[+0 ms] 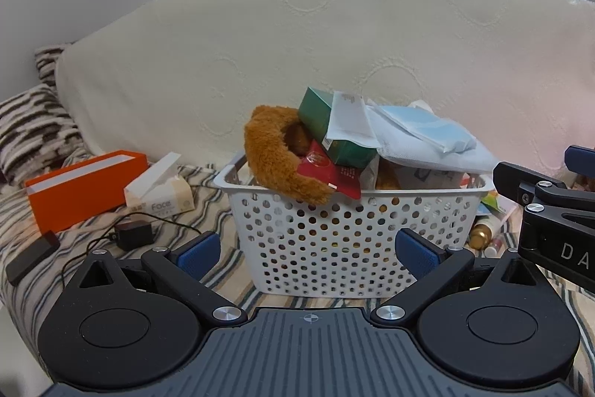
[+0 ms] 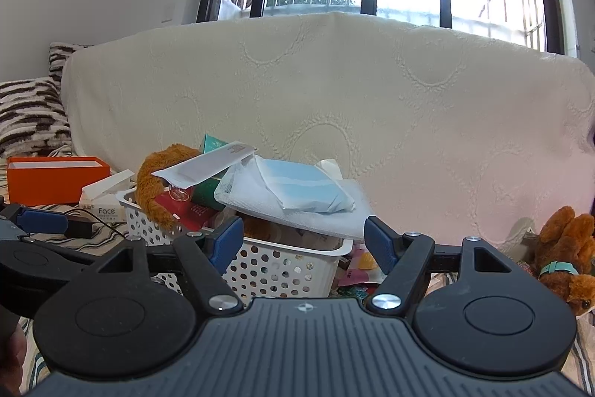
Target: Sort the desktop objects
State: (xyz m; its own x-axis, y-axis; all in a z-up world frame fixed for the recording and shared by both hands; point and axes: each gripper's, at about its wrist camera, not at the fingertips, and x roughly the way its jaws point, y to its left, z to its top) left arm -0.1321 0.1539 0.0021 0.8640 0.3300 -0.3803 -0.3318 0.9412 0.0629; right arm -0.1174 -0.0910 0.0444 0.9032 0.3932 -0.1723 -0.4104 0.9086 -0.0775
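Basket (image 1: pixel 349 240), white and full of holes, sits on the striped cover (image 1: pixel 208 203) just ahead of our left gripper (image 1: pixel 308 252), whose jaws are spread wide with nothing between them, while our right gripper (image 2: pixel 303 242) hangs at its right corner, jaws likewise spread and empty. We see it heaped with a brown plush toy (image 1: pixel 275 155), a green box (image 1: pixel 331 129) and a pale blue packet (image 2: pixel 305 186); left of it lie a tissue pack (image 1: pixel 163 188) and an orange box (image 1: pixel 85 185), a cream mattress (image 1: pixel 334 36) behind.
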